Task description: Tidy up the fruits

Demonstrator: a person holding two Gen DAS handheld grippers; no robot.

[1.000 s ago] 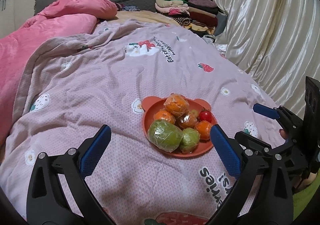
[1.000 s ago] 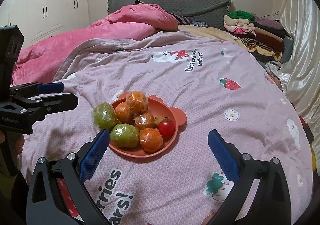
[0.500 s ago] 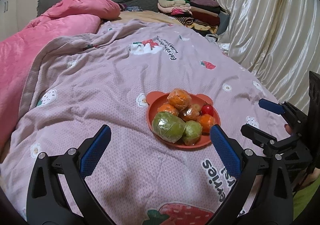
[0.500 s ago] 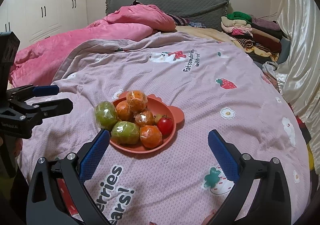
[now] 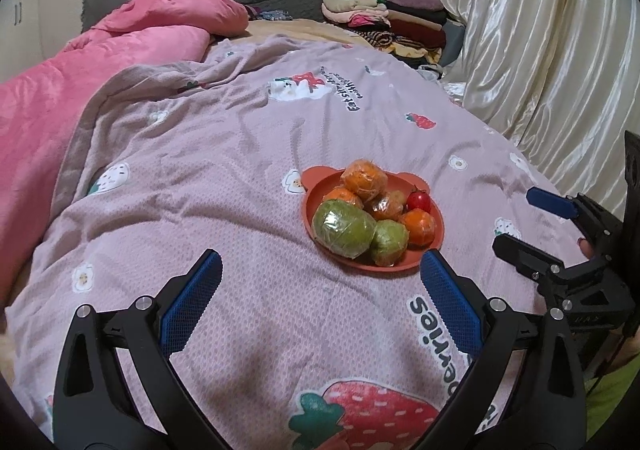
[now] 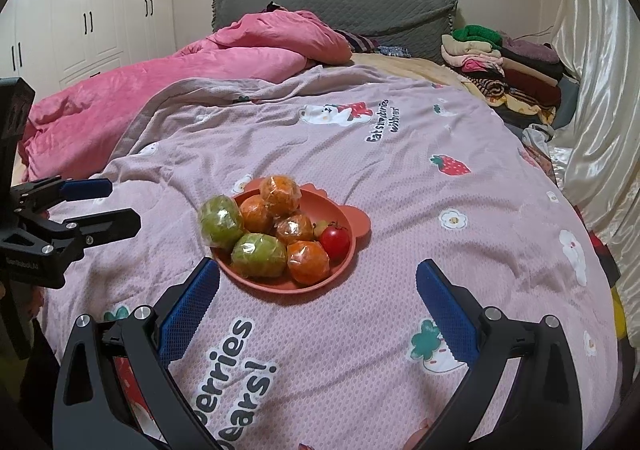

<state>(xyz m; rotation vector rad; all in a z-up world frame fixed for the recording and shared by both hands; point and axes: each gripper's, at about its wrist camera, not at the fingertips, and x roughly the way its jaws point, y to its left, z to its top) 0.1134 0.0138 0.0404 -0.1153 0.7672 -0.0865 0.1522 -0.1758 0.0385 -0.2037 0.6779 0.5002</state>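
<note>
- Left wrist view shows the left gripper [image 5: 318, 282] with its two blue fingers [image 5: 192, 300] wide apart and nothing between them; only the printed blanket [image 5: 224, 178] lies under the gap.
- Just ahead of the right-hand finger of this gripper sits the orange plate [image 5: 310, 210], and its near rim is close to that fingertip but does not touch it.
- Right wrist view shows the right gripper [image 6: 318, 288] with its fingers also spread wide and empty; the same plate lies just ahead of its left-hand finger, a little left of the middle of the gap.
- On the plate the fruits are heaped together: a big green fruit [image 6: 221, 221] in plastic wrap leans on the rim on the side toward the left gripper, a second green fruit [image 6: 259, 255] is nearest to the right gripper, several wrapped oranges [image 6: 308, 263] are stacked, and a small red tomato [image 6: 335, 242] sits at the side away from the left gripper.
- I judge the step as the approach: both tools hover at the near side of the plate and no fruit is taken.
- I see no second container in either view, so I cannot tell where the fruits must go.
- The next move, in my opinion, asks one gripper to go forward and down over a fruit at the edge of the heap and to close softly, because the wrap looks slippery and the pile can roll.
</note>
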